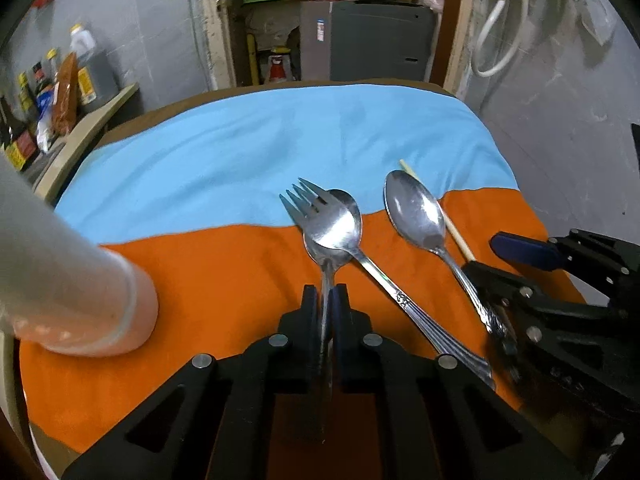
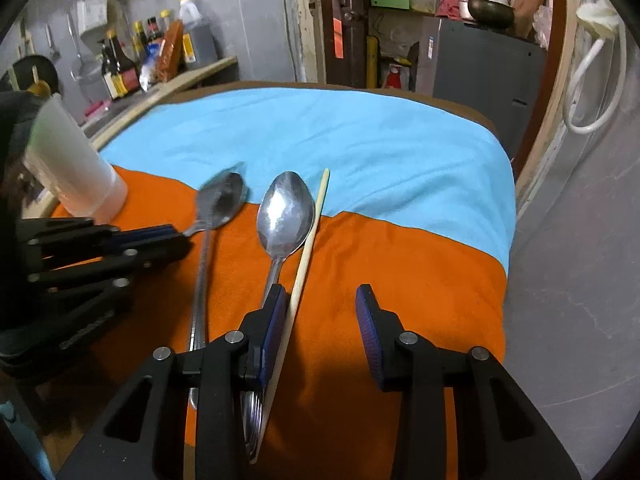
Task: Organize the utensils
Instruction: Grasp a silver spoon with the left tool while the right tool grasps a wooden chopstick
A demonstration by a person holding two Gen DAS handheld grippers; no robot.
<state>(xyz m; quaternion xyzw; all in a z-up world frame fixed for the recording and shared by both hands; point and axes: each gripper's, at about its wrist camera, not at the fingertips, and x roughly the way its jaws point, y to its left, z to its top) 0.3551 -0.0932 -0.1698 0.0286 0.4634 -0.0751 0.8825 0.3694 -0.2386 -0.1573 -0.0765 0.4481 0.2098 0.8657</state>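
Utensils lie on a table draped in an orange cloth (image 1: 224, 280) that overlaps a light blue cloth (image 1: 280, 140) farther back.

In the left wrist view, the left gripper (image 1: 327, 296) pinches the handle of a fork (image 1: 316, 216) — its two fingers are pressed tight against the metal, and the tines point away toward the blue cloth. The fork's head overlaps the bowl of a small spoon (image 1: 352, 224), whose patterned handle runs back and to the right across the orange cloth. To the right lies a large spoon (image 1: 416, 212), bowl up, straddling the seam between the two cloths. A pale wooden chopstick (image 1: 456, 232) lies just beside it on its right. The right gripper (image 1: 500, 256) sits at the right edge, its fingers spread, one over the large spoon's handle. A white cup (image 1: 80, 280) stands on the left of the orange cloth.

In the right wrist view, the right gripper (image 2: 322, 304) is spread wide — its left finger rests between the large spoon (image 2: 286, 212) handle and the chopstick (image 2: 308, 256), its right finger over bare orange cloth (image 2: 400, 248). The left gripper (image 2: 176, 236) enters from the left, clamped on the fork's handle; the fork head blurs over the small spoon (image 2: 222, 200). The cup (image 2: 76, 164) stands behind it. Bottles (image 2: 120, 68) line a shelf beyond.
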